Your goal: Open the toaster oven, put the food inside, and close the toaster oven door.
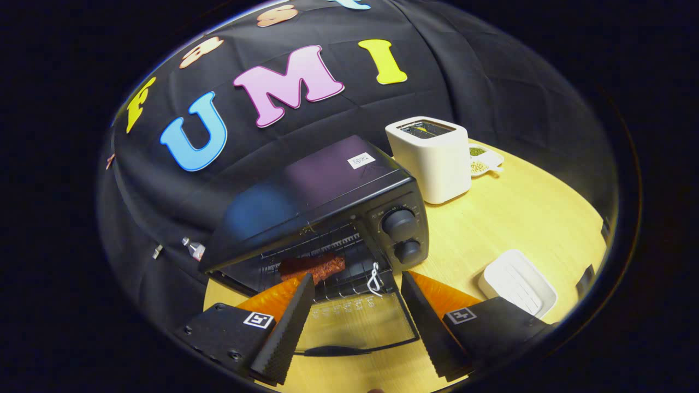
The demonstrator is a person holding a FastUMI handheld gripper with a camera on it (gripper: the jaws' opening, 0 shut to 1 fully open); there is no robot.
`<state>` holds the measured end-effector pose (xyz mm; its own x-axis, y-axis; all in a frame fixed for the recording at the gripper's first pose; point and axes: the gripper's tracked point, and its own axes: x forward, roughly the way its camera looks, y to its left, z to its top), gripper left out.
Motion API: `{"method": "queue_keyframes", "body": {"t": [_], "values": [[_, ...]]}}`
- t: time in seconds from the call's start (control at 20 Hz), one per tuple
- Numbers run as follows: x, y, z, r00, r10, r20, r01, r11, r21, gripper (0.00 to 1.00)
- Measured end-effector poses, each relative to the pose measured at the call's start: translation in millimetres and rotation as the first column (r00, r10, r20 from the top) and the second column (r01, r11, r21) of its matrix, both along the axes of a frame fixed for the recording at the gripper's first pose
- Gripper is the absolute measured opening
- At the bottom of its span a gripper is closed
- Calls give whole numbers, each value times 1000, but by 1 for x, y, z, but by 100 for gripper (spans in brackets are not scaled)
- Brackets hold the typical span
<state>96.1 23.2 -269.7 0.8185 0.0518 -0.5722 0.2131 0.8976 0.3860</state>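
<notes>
A black toaster oven stands on the wooden table, its two knobs on the right of its front. Its glass door hangs folded down flat, with the handle toward me between my fingers. A reddish-brown piece of food lies on the wire rack inside, just beyond my left fingertip. My gripper is open above the lowered door, nothing between its fingers.
A white slot toaster stands right of the oven, with a small white dish of green bits behind it. A white ribbed tray lies on the table by my right finger. A small bottle lies left of the oven.
</notes>
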Motion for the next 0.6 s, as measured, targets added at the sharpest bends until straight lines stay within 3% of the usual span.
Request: {"method": "queue_keyframes", "body": {"t": [0.25, 0.6], "values": [[-34, 3, 1, 998, 29, -51, -32, 998, -63, 98], [-89, 52, -12, 968, 213, -134, -232, 961, -149, 98]]}}
